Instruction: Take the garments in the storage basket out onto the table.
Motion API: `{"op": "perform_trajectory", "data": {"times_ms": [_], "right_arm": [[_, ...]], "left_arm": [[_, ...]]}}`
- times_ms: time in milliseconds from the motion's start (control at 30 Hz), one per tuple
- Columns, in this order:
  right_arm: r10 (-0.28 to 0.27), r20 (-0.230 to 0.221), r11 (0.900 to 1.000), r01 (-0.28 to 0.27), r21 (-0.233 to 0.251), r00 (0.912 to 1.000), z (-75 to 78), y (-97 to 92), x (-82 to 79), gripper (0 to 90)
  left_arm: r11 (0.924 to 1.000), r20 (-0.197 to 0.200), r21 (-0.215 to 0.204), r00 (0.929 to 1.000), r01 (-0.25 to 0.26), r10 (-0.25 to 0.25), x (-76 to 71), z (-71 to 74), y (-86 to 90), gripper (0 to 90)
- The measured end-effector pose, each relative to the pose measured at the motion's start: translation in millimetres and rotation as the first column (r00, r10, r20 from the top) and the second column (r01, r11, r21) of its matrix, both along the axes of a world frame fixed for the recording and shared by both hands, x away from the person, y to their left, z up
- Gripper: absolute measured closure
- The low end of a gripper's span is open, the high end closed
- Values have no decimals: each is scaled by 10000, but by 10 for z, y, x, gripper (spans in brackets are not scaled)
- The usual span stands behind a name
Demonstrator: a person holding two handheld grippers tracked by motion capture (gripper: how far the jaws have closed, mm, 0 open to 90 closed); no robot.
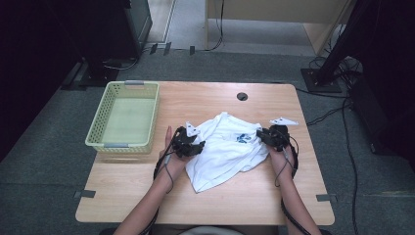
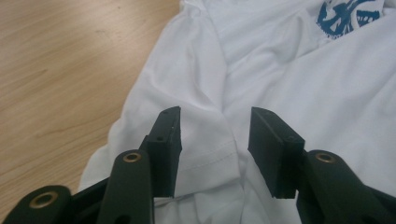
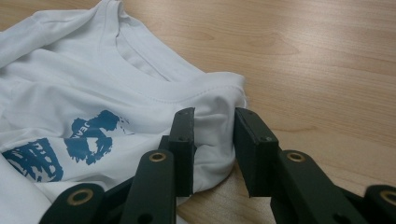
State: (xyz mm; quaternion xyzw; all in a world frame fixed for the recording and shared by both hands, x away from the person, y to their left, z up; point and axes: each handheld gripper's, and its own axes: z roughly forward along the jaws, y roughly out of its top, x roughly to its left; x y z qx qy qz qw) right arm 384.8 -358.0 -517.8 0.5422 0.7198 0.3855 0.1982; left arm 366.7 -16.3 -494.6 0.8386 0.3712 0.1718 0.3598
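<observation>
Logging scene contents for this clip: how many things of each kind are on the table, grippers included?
White T-shirt: 1
Basket: 1
Grippers: 2, the left gripper and the right gripper, both with jaws apart over shirt fabric
Total: 4

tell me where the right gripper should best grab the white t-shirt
Probably the bunched shoulder fold beside the collar, at the white t-shirt's edge. That fold stands up off the table as a raised ridge, and the right gripper already straddles it with open fingers. Coming in low from the bare table side, it could close across the ridge.
</observation>
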Motion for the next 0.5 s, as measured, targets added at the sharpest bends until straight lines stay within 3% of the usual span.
{"op": "perform_trajectory", "data": {"times_ms": [100,200,333,500], "right_arm": [[23,28,10000,-23,-11,10000,5,1,-9,696],[48,34,10000,-48,-7,10000,7,10,-16,695],[61,-40,10000,-61,5,10000,-16,21,-19,695],[112,-69,9999,-112,-26,9999,-26,35,-18,694]], "left_arm": [[9998,-186,214,9998,65,-61,11,-44,-16,641],[9998,-512,143,9985,-166,173,43,-61,-13,740],[9995,-448,250,9988,-204,215,62,-58,2,882],[9991,-477,103,9980,-402,406,110,-12,59,900]]}}
